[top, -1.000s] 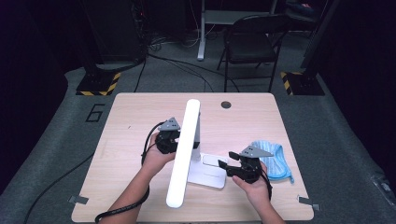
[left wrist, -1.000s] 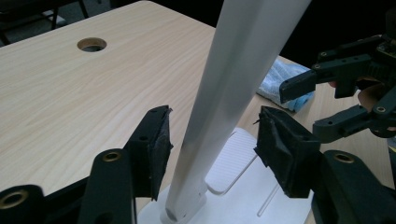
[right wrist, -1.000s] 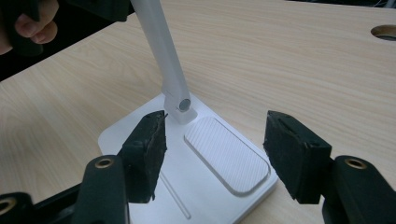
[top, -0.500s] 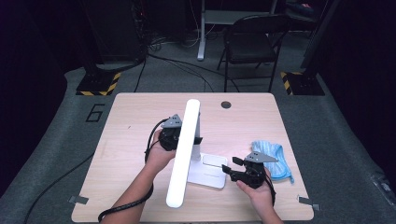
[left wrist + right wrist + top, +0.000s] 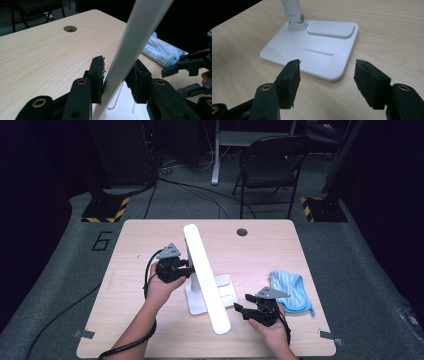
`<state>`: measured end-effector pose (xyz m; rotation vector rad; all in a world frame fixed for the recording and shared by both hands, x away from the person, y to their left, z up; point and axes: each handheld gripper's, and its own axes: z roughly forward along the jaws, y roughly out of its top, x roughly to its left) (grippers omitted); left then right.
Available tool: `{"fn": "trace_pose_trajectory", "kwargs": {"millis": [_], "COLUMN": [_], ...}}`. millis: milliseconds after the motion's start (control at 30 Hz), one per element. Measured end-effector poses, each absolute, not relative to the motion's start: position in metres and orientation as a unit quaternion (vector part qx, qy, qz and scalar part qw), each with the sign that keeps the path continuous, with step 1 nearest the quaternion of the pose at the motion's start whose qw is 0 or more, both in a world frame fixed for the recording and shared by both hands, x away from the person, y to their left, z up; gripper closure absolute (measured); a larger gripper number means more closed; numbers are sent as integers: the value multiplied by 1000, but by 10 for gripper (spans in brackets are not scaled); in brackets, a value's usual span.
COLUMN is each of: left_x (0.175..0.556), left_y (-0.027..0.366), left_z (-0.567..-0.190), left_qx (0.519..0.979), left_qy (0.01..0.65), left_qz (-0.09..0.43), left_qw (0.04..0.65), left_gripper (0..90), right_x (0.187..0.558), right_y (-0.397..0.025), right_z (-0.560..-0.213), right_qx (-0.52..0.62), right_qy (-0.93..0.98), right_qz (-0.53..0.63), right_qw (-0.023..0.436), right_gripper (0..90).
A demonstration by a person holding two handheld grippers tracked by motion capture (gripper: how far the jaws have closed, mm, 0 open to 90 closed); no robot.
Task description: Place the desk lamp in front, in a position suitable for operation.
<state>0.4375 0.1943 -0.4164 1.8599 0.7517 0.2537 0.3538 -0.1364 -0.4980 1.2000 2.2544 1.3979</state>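
Nearest you, your right gripper (image 5: 250, 310) hovers low over the table (image 5: 150, 245) with its jaws spread wide and nothing between them, aimed at the flat white base (image 5: 312, 52) of the desk lamp, close to its near edge but not touching it. The base sits flat on the wood, its ribbed pad (image 5: 332, 29) and narrow slot facing up; neither holds anything.

A little farther in, your left gripper (image 5: 186, 268) has its jaws closed narrow on the lamp's long white light bar (image 5: 130, 47), pads pressed to either side of it partway up. The bar slants from its raised far end down toward you, passing over the base.

By the look of it, the work on the lamp is midway: one claw has the bar in hand, the other has yet to pin or grip the base, so any folding or repositioning is left to do.

Beyond your right hand a crumpled blue cloth (image 5: 292, 290) lies untouched near the table's right edge, and a cable hole (image 5: 242, 232) marks the far side.
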Motion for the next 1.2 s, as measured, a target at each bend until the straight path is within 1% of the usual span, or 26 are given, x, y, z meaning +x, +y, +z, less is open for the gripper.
{"fn": "trace_pose_trajectory", "kwargs": {"millis": [100, 167, 300, 500, 767, 833, 1033, 1200], "left_x": [434, 431, 428, 427, 426, 426, 422, 418], "left_y": [200, 201, 196, 190, 190, 191, 194, 195], "left_z": [-417, -416, -415, -416, -417, -418, -420, -418], "left_qx": [776, 776, 776, 772, 765, 760, 758, 766], "left_qy": [322, 325, 327, 333, 342, 347, 335, 319], "left_qz": [109, 125, 137, 142, 131, 119, 96, 98], "left_qw": [532, 526, 522, 522, 530, 536, 552, 549], "left_gripper": [697, 702, 716, 717, 704, 701, 678, 668], "right_x": [354, 355, 355, 357, 357, 356, 354, 353], "right_y": [-135, -135, -133, -130, -128, -129, -129, -129], "right_z": [-500, -502, -502, -504, -507, -507, -508, -510], "right_qx": [413, 412, 415, 412, 409, 409, 405, 395], "right_qy": [769, 770, 770, 773, 776, 776, 781, 788], "right_qz": [475, 474, 473, 471, 468, 468, 461, 458], "right_qw": [113, 111, 110, 106, 105, 111, 114, 112], "right_gripper": [373, 373, 373, 374, 373, 373, 372, 370]}}
